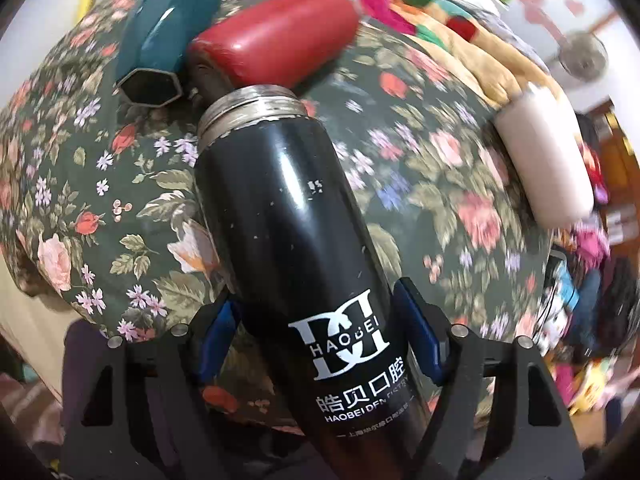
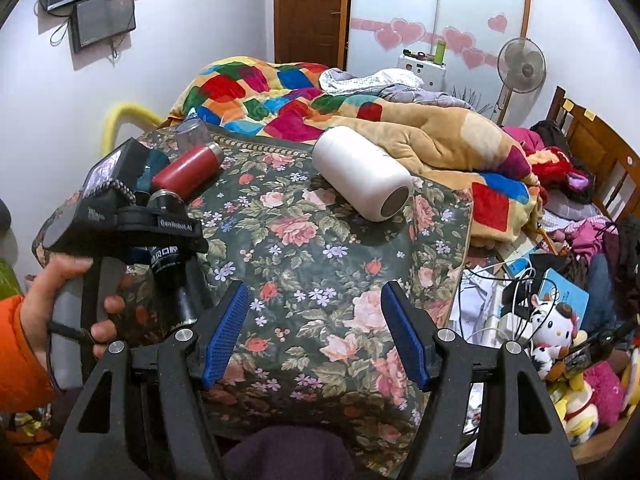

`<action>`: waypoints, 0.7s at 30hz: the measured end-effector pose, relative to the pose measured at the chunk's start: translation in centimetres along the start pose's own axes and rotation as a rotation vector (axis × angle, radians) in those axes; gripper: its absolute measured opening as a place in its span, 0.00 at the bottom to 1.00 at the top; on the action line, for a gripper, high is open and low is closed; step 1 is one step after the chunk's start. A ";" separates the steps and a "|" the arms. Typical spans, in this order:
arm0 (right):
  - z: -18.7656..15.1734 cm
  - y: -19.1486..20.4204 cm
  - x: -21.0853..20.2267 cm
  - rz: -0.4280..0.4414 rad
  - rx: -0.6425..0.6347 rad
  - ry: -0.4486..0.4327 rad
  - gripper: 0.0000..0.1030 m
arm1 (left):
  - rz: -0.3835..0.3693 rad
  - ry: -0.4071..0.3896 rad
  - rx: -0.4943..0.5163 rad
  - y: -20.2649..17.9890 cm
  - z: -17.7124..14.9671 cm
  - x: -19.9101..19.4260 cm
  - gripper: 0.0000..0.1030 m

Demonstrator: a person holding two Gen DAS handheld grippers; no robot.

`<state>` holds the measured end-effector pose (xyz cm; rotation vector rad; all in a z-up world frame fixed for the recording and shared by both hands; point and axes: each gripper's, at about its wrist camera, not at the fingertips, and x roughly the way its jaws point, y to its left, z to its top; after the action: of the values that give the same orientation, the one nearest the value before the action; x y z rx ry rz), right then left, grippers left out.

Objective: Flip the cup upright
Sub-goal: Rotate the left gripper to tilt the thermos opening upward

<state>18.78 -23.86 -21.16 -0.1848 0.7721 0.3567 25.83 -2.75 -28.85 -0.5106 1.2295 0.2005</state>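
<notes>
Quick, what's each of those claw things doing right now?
Left gripper: closed on the black flask.
Right gripper: open, holding nothing.

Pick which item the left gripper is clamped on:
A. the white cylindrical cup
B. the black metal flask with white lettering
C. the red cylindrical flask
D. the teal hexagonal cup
B: in the left wrist view the blue pads of the left gripper press both sides of the black metal flask, while the other three lie apart on the floral cloth.
</notes>
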 end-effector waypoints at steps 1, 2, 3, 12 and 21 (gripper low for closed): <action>0.0 0.0 0.0 0.006 0.007 0.001 0.63 | -0.002 -0.005 0.023 -0.2 -0.3 -0.2 0.72; -0.1 -0.1 0.0 0.011 0.014 0.002 0.63 | -0.006 -0.014 0.048 -0.4 -0.6 -0.4 0.71; -0.1 -0.1 0.0 0.017 0.021 0.002 0.63 | -0.013 -0.027 0.067 -0.6 -0.8 -0.8 0.70; 0.6 -1.0 -0.9 0.030 0.076 -0.026 0.63 | -0.056 -0.284 0.257 -2.5 -1.9 -9.0 0.65; 1.7 -0.9 -1.7 0.044 0.108 -0.070 0.63 | 0.012 -0.550 0.415 -5.2 -1.4 -14.0 0.62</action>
<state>19.11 -24.65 -18.78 -0.0537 0.7249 0.3603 22.08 -6.21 -14.75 -0.0714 0.7056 0.0815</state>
